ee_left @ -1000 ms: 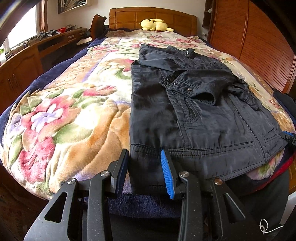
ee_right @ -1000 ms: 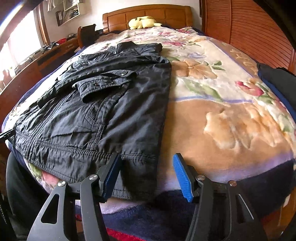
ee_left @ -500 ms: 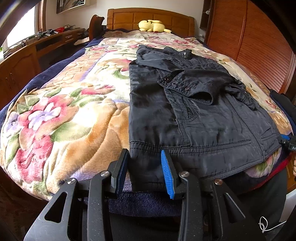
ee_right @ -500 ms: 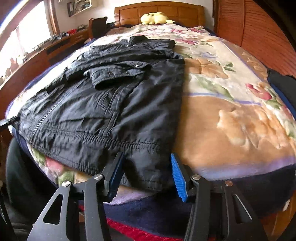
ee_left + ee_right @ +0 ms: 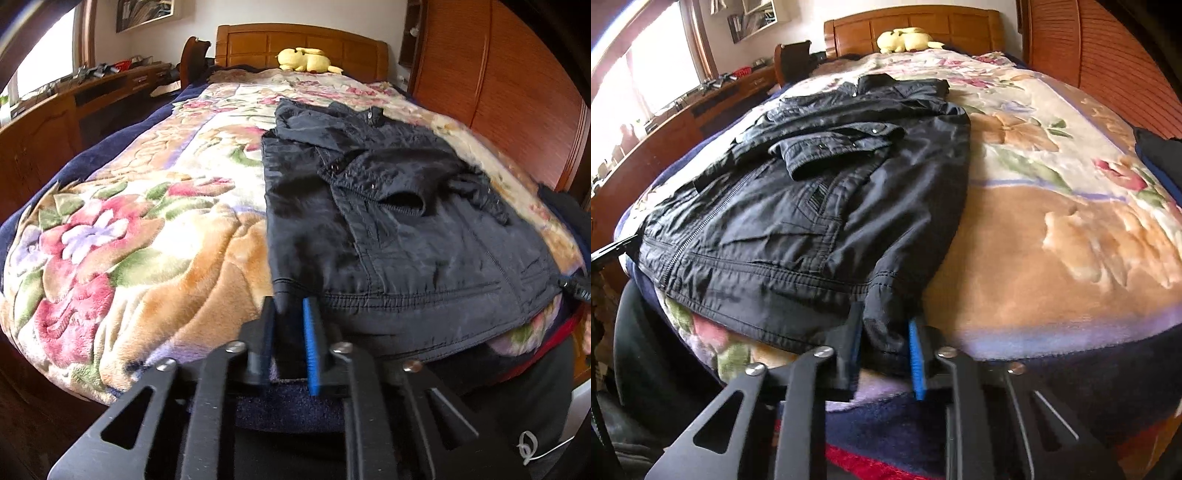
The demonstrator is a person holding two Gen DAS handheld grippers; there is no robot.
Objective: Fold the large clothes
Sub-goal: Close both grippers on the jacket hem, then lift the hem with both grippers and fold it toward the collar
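Pinching hem corners of crinkly black jacket [image 5: 388,221] on plush floral blanket [image 5: 129,240]: left gripper [image 5: 291,325] & right gripper [image 5: 884,339] jaws just closed on fabric.

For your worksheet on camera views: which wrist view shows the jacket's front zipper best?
The right wrist view: the zipper runs as a clear toothed line down the black jacket. The left wrist view shows only a faint seam line near its far hem.

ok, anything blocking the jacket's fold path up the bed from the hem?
Nothing visible. Both tongs, left and right, have just closed on the jacket hem corners. Ahead lies only the jacket and the floral blanket; the yellow plush toy sits far off at the headboard.
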